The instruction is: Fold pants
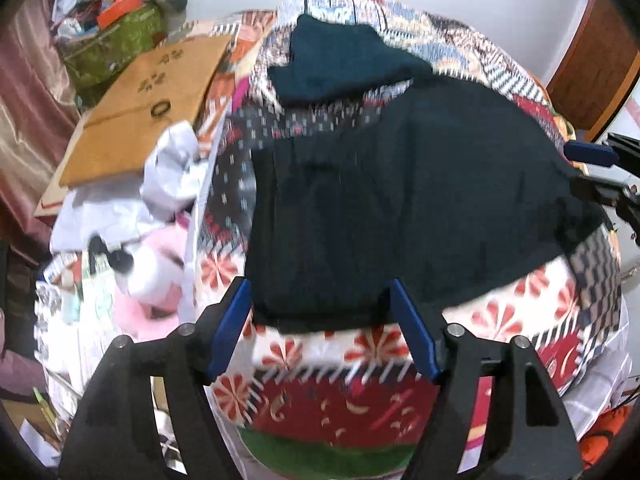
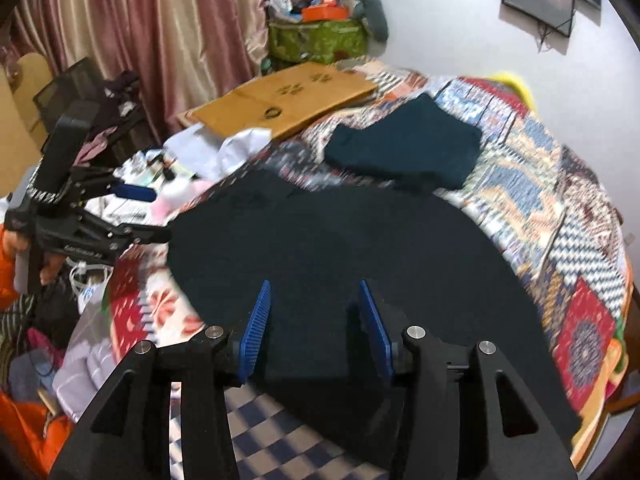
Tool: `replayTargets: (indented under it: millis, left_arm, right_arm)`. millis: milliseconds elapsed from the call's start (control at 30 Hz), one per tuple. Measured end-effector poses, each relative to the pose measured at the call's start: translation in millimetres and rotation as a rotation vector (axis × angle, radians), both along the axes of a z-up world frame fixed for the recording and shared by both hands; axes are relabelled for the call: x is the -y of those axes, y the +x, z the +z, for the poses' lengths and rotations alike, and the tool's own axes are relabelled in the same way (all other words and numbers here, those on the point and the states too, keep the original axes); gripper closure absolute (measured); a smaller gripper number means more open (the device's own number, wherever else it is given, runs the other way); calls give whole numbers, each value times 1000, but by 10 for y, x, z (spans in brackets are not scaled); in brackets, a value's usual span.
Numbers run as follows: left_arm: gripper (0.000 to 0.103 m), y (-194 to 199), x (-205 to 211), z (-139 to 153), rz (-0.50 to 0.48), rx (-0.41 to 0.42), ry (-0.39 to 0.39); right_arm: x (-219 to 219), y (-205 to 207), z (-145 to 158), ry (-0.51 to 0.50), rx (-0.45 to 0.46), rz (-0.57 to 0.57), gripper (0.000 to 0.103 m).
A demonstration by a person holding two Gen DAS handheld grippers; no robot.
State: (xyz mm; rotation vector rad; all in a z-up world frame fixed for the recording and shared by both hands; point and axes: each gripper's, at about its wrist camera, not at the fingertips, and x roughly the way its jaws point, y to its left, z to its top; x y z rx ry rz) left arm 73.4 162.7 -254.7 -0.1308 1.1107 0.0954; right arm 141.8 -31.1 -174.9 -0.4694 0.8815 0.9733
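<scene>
The patchwork bedspread (image 1: 360, 364) is the largest thing here and serves as the folding surface, its bright blocks filling both views from the centre down to 6 o'clock. Spread over it lie the black pants (image 1: 400, 200), a broad flat dark sheet occupying the middle of the left wrist view and running from the centre to 6 o'clock in the right wrist view; they appear laid out flat so that an edge can be caught and carried over. Beyond them, toward 12 o'clock, a smaller dark teal garment (image 2: 404, 148) rests apart, apparently already folded and set aside. At about 10 o'clock lies a flattened cardboard sheet (image 2: 280, 100), with crumpled white cloth (image 1: 176, 172) just beside it.

The left gripper (image 1: 320, 320) sits at the near hem of the pants, fingers spread wide with the cloth edge between them, not pinched. The right gripper (image 2: 316, 320) likewise stands wide apart over the dark fabric at its own side, holding nothing I can see. Judging by this, each tool is placed at an opposite edge so both can close together and lift a straight fold line.
</scene>
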Motion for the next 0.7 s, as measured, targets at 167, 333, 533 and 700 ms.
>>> replayTargets:
  millis: [167,333,533,700]
  left_arm:
    - [28,-35,60,-181,4,-15,24]
    - [29,61,145,-177,-25,34,90]
    - [78,146,216,-171,-50,67,94]
    - [81,23,123,-29,-28,121,65]
  right_arm:
    - [-71,-163,-248,-74,11,30,61]
    - [-123,-147,-301,-62,22,51,60]
    - [-205,-218,-342,-45,19,86,90]
    - [-167,-213,-224,8,-41,91,94]
